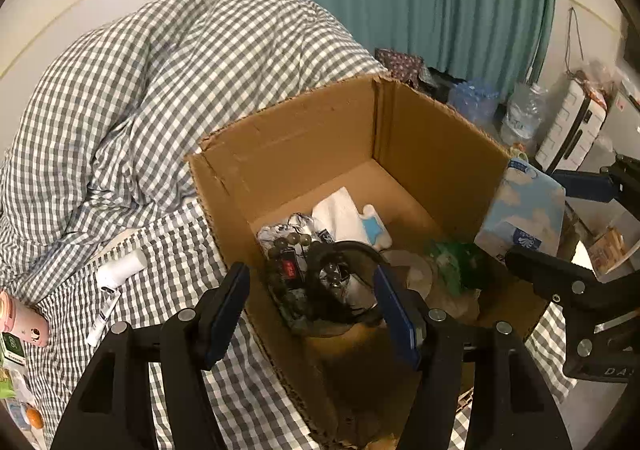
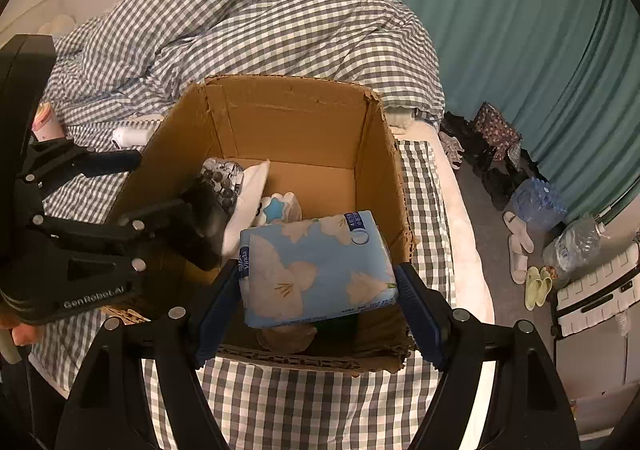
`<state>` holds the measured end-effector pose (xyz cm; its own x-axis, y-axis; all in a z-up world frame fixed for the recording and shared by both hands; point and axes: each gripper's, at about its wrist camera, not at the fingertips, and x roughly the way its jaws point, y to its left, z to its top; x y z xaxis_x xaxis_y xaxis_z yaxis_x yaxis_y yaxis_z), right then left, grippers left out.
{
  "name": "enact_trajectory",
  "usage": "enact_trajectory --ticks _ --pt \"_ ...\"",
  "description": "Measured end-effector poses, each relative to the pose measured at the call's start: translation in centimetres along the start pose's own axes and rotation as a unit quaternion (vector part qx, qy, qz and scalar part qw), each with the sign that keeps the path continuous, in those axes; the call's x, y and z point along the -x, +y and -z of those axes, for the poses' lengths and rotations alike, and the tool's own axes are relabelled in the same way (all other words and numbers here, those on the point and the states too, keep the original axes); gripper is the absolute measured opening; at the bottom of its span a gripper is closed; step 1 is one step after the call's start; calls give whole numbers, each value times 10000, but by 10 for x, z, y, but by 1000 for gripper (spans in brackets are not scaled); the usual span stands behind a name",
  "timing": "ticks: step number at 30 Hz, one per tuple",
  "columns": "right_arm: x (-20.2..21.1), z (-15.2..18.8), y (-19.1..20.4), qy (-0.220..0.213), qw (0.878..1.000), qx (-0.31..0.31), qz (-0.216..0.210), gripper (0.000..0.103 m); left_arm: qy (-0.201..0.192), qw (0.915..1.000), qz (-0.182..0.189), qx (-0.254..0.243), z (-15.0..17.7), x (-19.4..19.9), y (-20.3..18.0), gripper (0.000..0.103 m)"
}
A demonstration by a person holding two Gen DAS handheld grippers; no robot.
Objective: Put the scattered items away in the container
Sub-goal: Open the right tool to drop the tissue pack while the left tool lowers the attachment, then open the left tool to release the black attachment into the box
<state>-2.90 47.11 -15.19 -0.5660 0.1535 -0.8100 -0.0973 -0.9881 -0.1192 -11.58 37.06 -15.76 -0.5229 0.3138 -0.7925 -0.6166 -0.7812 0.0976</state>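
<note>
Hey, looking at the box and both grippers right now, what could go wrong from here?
1. The right gripper holds the tissue pack over the cardboard box's near right corner; released here, it might catch the rim and tip out onto the bed.
2. The left gripper hangs open over the black headphones inside; it could snag the band when it lifts away.
3. The two grippers are close together over the box and might bump.

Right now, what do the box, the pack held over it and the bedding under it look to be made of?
The box looks like brown corrugated cardboard, matte, with ragged fluted edges along its rim. The blue flowered pack between the right gripper's jaws seems wrapped in thin glossy plastic film, likely tissues; its surface dents and shines. The bedding looks like soft woven fabric, grey-and-white checked, creased.
</note>
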Motion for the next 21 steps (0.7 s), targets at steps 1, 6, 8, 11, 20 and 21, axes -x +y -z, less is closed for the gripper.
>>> enact_trajectory --ticks 1,6,8,11,20,21 --pt "1 -1 -1 -21 10000 -22 -3 76 -20 10000 -15 8 -1 2 1 67" --pt "6 -3 -1 -73 9999 -73 -65 76 -161 9997 -46 149 -4 15 13 75" --pt "6 -4 0 -59 9999 -85 -58 76 -249 9994 -47 242 -6 22 19 79" --pt "9 -6 0 -99 9998 -130 -68 77 -322 9989 -43 330 -8 30 26 80" --pt "28 -21 8 -336 9994 -108 -33 82 -582 9966 -54 574 -11 57 46 81" --pt "30 -22 9 -362 9993 -110 -36 82 -608 9963 -53 609 -10 60 49 81"
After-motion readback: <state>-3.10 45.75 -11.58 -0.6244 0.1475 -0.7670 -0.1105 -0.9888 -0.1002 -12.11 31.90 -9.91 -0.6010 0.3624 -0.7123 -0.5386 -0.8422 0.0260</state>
